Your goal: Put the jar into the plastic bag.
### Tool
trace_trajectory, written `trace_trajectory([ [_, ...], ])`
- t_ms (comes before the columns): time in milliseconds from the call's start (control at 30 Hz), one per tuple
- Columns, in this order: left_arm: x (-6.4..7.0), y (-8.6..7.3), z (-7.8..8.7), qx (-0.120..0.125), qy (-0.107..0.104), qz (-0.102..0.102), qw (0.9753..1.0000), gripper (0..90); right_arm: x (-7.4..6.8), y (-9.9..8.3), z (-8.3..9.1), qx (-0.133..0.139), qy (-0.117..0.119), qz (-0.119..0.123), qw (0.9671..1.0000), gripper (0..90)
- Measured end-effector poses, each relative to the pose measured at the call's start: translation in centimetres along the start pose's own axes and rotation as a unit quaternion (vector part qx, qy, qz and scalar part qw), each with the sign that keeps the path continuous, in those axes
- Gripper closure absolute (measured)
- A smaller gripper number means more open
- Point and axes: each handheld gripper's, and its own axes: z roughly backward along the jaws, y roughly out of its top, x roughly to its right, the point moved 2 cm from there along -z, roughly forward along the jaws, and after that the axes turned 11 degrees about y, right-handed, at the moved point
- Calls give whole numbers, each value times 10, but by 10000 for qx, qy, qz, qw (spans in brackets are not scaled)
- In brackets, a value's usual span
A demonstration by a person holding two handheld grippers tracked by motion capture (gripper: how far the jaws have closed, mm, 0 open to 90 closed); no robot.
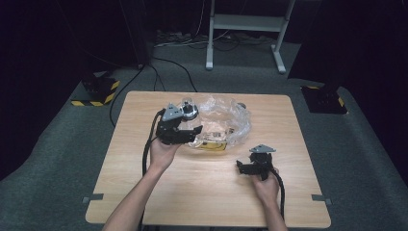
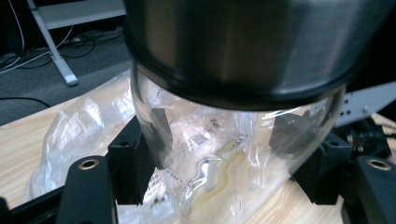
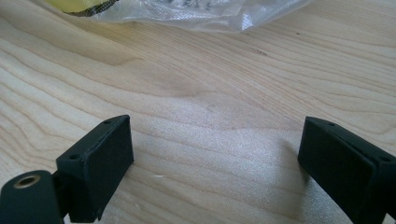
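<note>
High view: my left tongs (image 1: 188, 131) lay at the left-centre of the wooden surface (image 1: 159, 192), reaching right toward a clear glass vessel (image 1: 211, 139) that sat against a crumpled transparent plastic bag (image 1: 226, 115) toward the far middle. A round metal-and-glass part (image 1: 188, 109) rested just beyond the left tongs, at the bag's left edge. My right tongs (image 1: 242, 168) rested on the near right of the surface, well apart from the bag, with their jaws pointing left.

Left gripper view: my left tongs (image 2: 224, 144) stood moderately open with one black pad on each side of the glass vessel (image 2: 219, 158), both pads pressed against its clear wall, so the vessel was gripped between them. A brushed-metal band (image 2: 243, 42) with a dark rim capped the vessel at the top of the view. The plastic bag (image 2: 79, 135) lay behind and to the left, with printed labels seen through the glass.

Right gripper view: my right tongs (image 3: 215, 158) were spread wide over bare wood (image 3: 210, 84) and held nothing. The bag's edge (image 3: 187, 14) lay on the far side, with a yellow patch (image 3: 74, 5) at its left.
</note>
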Motion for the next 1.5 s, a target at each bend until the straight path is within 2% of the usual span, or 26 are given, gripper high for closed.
trace_trajectory([
  [200,-5,11,-15,-67,132,-32,9999,318,0,0,0,-1,1,0,10000,101],
  [500,-11,14,-47,-224,388,11,9990,318,0,0,0,-3,1,-7,10000,100],
  [667,-17,11,-64,-322,473,175,9982,318,0,0,0,-2,2,-7,10000,100],
  [833,-21,7,-79,-473,609,87,9970,318,0,0,0,-2,-1,-13,10000,100],
  [1067,-26,-2,-100,-649,732,188,9950,318,0,0,0,0,1,-21,10000,100],
  [1200,-27,-6,-108,-744,811,159,9938,318,0,0,0,1,-1,-23,10000,100],
  [1333,-28,-12,-114,-789,829,247,9931,318,0,0,0,1,-3,-23,10000,100],
  [1500,-28,-16,-120,-854,869,213,9923,318,-1,0,0,-1,-4,-26,10000,100],
])
